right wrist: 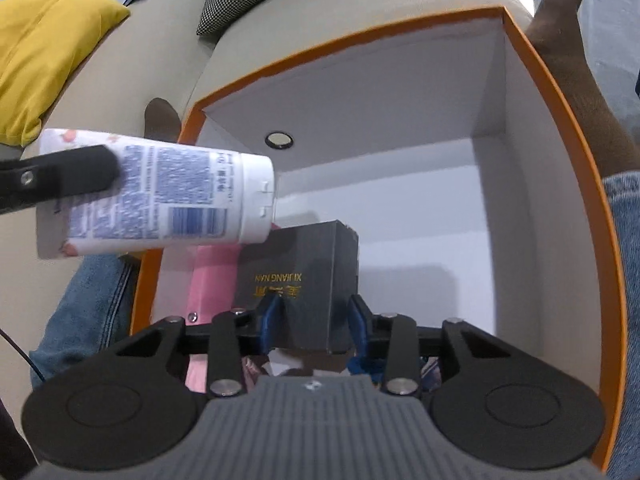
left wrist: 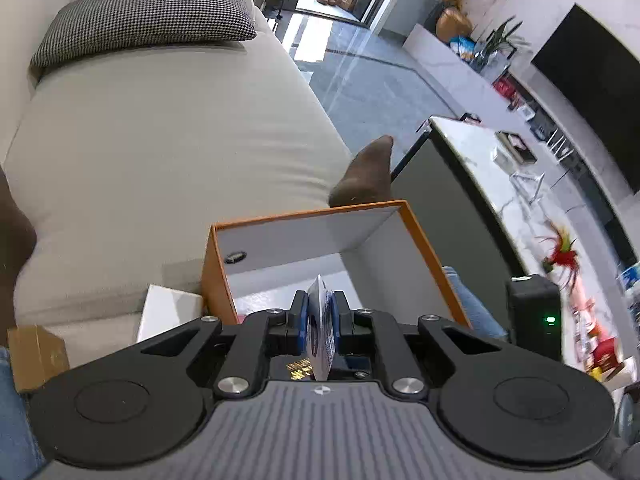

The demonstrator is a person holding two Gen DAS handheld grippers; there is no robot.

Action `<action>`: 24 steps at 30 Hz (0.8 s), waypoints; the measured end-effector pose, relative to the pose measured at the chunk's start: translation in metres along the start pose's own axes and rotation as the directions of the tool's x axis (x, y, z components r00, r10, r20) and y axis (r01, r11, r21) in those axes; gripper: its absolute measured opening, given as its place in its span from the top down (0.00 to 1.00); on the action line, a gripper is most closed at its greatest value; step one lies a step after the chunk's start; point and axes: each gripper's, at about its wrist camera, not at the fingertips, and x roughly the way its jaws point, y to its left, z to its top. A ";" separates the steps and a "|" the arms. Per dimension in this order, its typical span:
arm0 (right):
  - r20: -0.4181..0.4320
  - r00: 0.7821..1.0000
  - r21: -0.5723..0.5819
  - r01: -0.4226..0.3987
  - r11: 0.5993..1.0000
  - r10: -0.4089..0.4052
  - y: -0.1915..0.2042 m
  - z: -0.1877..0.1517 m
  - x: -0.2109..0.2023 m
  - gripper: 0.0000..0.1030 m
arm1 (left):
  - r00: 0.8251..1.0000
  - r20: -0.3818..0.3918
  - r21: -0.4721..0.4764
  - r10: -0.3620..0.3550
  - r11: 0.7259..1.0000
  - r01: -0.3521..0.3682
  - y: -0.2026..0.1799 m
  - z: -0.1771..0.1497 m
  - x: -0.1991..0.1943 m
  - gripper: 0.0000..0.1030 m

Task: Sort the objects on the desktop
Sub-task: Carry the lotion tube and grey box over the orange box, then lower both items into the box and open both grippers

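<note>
Your left gripper (left wrist: pixel 320 312) was clenched on the white tube (right wrist: pixel 160 196), at 10 o'clock above the orange box (right wrist: pixel 560 128). Your right gripper (right wrist: pixel 314 320) grasped the black carton (right wrist: pixel 304 264); lower it flat beside the pink item (right wrist: pixel 208 280).

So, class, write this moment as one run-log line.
left gripper: shut on white tube over orange box edge | right gripper: shut on dark box inside orange box

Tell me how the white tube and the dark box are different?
The white tube is round with blue print; the dark box is square-edged with gold letters. The tube lies sideways at the orange box's edge; the dark box sits inside it. The left tongs pinch the tube; the right tongs straddle the dark box.
</note>
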 end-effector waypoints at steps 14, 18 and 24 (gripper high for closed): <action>0.020 1.000 -0.046 -0.013 0.999 0.014 0.003 0.015 -0.001 0.57 | 0.960 -0.141 0.172 0.244 0.961 -0.219 -0.018 0.032 0.072 0.87; 0.034 0.999 -0.058 -0.008 0.998 0.010 0.002 0.017 -0.002 0.57 | 0.942 -0.181 0.223 0.284 0.944 -0.242 -0.023 0.035 0.088 0.87; 0.038 0.999 -0.055 -0.019 0.998 0.021 -0.004 0.014 -0.004 0.57 | 0.899 -0.212 0.290 0.383 0.903 -0.316 -0.022 0.039 0.099 0.87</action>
